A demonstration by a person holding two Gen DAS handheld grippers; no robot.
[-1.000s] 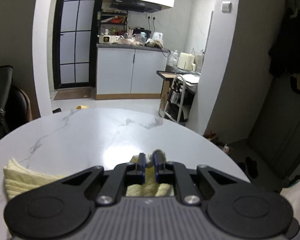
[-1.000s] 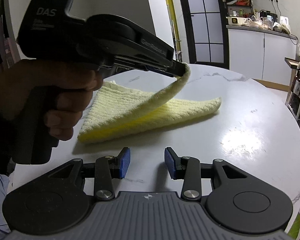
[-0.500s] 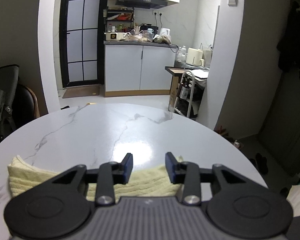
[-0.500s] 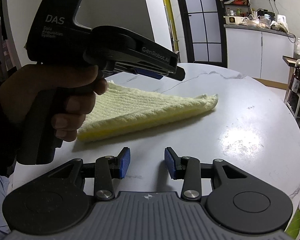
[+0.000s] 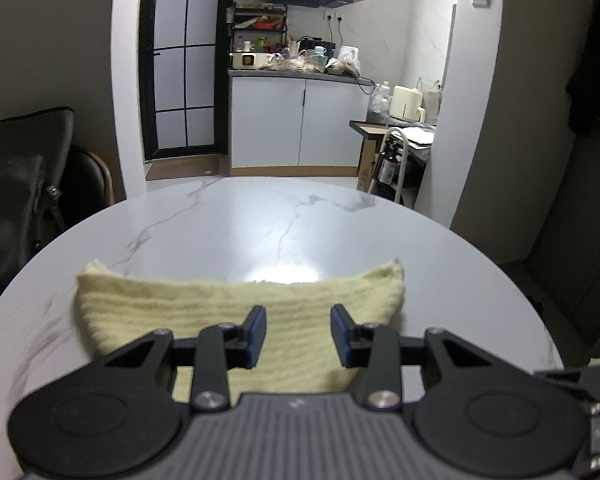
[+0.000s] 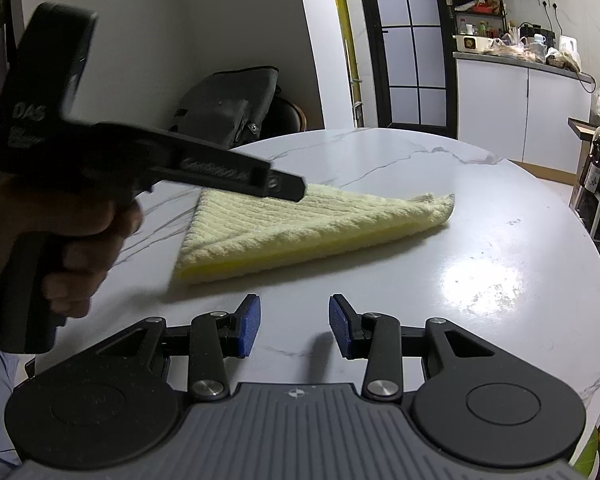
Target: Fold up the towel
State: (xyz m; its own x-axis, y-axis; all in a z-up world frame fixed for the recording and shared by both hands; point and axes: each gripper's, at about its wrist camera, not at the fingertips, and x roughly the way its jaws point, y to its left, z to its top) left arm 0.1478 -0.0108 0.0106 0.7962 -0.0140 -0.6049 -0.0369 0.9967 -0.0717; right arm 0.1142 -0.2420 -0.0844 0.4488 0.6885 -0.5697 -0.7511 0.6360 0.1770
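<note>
Towel (image 6: 312,236) lies doubled on table (image 6: 480,240); my left claw (image 5: 298,334) and right claw (image 6: 294,326) released; any further fold needs edges matched at 12 o'clock

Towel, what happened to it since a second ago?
The left tongs were shut on a corner, holding it up. They opened, dropped it onto the rest of the towel, and have pulled back towards the person. The towel now lies folded flat on the table. The right tongs stayed open and empty, near the table's edge.
</note>
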